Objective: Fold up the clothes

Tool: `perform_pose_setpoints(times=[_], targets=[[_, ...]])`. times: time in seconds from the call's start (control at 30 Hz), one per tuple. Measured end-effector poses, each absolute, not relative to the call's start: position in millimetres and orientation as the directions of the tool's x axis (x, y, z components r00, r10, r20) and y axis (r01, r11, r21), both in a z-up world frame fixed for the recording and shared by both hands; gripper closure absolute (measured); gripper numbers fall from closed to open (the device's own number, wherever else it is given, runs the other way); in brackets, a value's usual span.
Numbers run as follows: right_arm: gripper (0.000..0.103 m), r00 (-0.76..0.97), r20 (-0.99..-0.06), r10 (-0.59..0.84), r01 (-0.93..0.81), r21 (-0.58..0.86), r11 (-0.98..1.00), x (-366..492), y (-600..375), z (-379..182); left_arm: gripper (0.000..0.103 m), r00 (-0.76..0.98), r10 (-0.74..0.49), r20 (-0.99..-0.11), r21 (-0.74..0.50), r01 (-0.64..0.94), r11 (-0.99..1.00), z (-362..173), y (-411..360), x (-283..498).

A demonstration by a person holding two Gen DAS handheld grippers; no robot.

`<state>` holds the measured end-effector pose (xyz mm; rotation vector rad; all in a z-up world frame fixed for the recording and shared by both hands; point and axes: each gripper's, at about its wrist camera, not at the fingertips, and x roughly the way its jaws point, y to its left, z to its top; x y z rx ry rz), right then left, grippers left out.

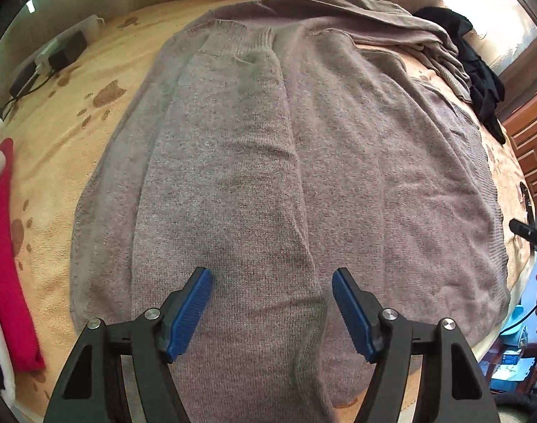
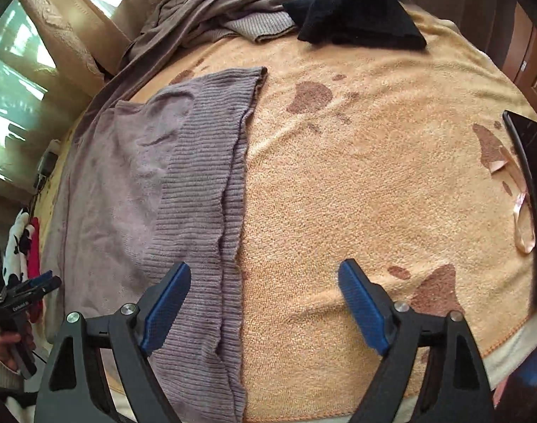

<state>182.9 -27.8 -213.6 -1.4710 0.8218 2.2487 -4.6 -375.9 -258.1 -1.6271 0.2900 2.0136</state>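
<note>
A mauve-grey knitted sweater (image 1: 374, 148) lies flat on a bed, with one sleeve (image 1: 229, 162) folded lengthwise over its body. My left gripper (image 1: 272, 282) hovers open just above the near end of that sleeve, holding nothing. In the right wrist view the sweater's ribbed hem (image 2: 205, 190) runs down the left half. My right gripper (image 2: 265, 278) is open and empty, its left finger over the hem, its right finger over bare blanket. The left gripper (image 2: 39, 283) shows at the far left, held by a hand.
An orange paw-print blanket (image 2: 374, 183) covers the bed. A brown garment (image 2: 212, 10) and a black one (image 2: 360, 17) are piled at the far side. A red and white cloth (image 1: 4, 246) lies left. A dark phone (image 2: 529, 155) and a pink ribbon (image 2: 519, 218) lie right. Chargers (image 1: 60, 53) sit at the back left.
</note>
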Motion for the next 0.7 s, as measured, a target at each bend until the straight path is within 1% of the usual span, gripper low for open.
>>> perform_pose_setpoints(times=[0.03, 0.2, 0.33, 0.43, 0.5, 0.6, 0.7], targets=[[0.000, -0.393, -0.919, -0.030, -0.555, 0.263, -0.789, 180, -30, -216, 0.030, -0.129, 0.270, -0.954, -0.166, -0.521, -0.837, -258, -374, -7], [0.000, -0.232, -0.967, 0.109, -0.467, 0.013, -0.884, 151, -63, -230, 0.030, -0.123, 0.288, -0.950, -0.185, -0.524, -0.831, -257, -364, -9], [0.000, -0.211, -0.976, 0.060, -0.497, 0.054, -0.866, 145, -51, -232, 0.030, -0.129, 0.289, -0.948, -0.185, -0.514, -0.837, -252, -357, -4], [0.000, -0.168, -0.985, 0.031, -0.427, 0.045, -0.903, 138, -50, -234, 0.030, -0.152, 0.288, -0.946, -0.183, -0.482, -0.857, -245, -352, 2], [0.000, -0.197, -0.980, 0.002, -0.400, 0.078, -0.913, 137, -42, -225, 0.030, -0.172, 0.282, -0.944, -0.179, -0.453, -0.873, -239, -348, 7], [0.004, -0.246, -0.969, -0.038, -0.358, 0.127, -0.925, 134, -30, -211, 0.030, -0.193, 0.285, -0.939, -0.190, -0.400, -0.897, -234, -337, 20], [0.004, -0.365, -0.929, -0.057, -0.297, 0.174, -0.939, 126, 4, -181, 0.030, -0.220, 0.255, -0.942, -0.173, -0.334, -0.927, -232, -321, 36]])
